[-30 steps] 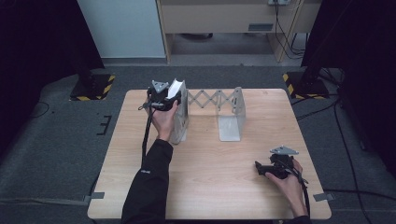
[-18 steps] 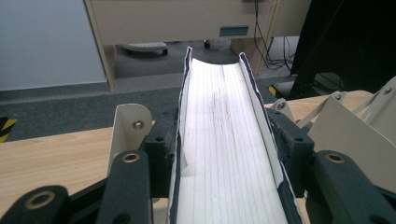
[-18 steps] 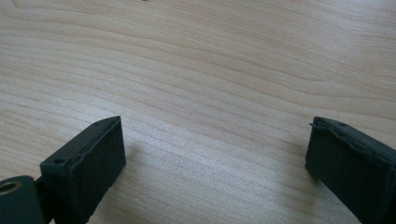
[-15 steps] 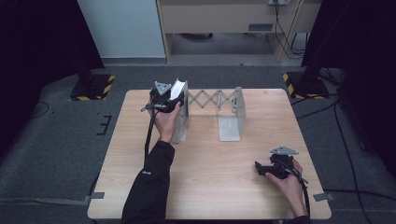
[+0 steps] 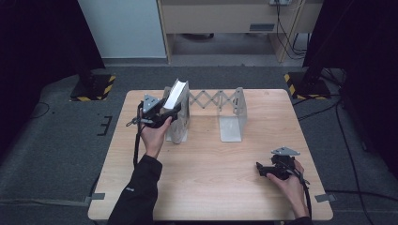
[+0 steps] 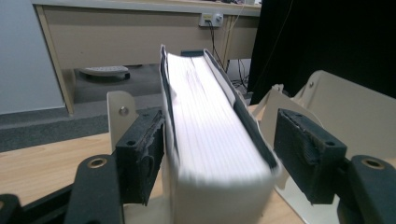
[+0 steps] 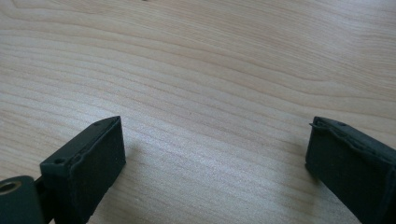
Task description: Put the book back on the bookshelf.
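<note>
The book (image 5: 174, 93) stands on edge at the left end of the bookrack (image 5: 230, 115), leaning against its left plate at the far-left part of the tabletop (image 5: 211, 187); the left gripper view adds that the page edges (image 6: 210, 140) face the camera and that the left tongs (image 6: 219, 158), whose jaws have just been opening, straddle the book released, one pad close against the cover, the other clear of it. From above, the left tongs (image 5: 159, 115) sit just beside the book, while the right tongs (image 5: 265, 169) rest near the tabletop's right front, well apart. The right gripper view shows the right tongs spread wide over bare wood, grasping nothing
</note>
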Tool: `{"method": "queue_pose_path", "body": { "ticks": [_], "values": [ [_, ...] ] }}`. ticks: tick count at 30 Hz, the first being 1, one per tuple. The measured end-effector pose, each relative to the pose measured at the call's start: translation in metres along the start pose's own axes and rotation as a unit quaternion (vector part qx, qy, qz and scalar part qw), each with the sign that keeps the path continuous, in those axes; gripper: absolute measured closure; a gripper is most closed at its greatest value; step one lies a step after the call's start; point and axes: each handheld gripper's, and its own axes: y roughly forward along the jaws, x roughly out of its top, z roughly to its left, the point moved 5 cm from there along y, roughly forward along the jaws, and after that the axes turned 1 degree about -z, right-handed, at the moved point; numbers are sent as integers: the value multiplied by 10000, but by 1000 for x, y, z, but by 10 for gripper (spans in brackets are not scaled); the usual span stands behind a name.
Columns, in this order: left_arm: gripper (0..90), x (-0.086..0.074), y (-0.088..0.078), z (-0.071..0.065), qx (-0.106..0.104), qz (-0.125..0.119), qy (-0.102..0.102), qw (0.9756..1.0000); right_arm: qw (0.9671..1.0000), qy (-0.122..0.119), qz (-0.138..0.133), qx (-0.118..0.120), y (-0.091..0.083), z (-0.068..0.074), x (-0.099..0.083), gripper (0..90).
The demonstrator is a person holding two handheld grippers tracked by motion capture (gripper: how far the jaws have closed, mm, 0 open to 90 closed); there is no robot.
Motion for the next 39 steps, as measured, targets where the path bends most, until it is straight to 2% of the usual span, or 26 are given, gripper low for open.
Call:
{"method": "queue_pose_path", "body": {
  "ticks": [4,6,14,15,18,25,28,30,31,37,39],
  "values": [
    [347,-13,-6,-1,-53,88,29,9999,10000,2,1,0,0,0,0,51],
    [355,-23,-3,-1,-44,185,4,9998,10000,1,0,-1,0,0,0,51],
    [405,-44,4,2,29,426,-66,9991,10000,1,1,1,0,0,0,51],
    [431,-48,6,4,93,438,-75,9990,10000,0,1,0,0,0,0,51],
    [456,-48,8,4,154,395,-194,9989,10000,2,1,1,0,0,0,51],
    [450,-49,12,1,245,295,-270,9989,10000,1,1,-1,0,0,0,51],
    [419,-51,15,-1,77,257,-359,9990,10000,-1,0,-1,0,0,0,51],
    [399,-52,14,-1,34,261,-341,9991,10000,1,1,-1,0,0,0,51],
    [391,-55,12,-3,2,338,-269,9991,10000,6,2,-1,0,0,0,51],
    [383,-64,9,-8,8,494,-104,9987,10000,1,1,-2,0,0,0,51],
    [395,-65,10,-11,-21,512,-154,9986,10000,0,1,-1,0,0,0,51]
  ]
}}
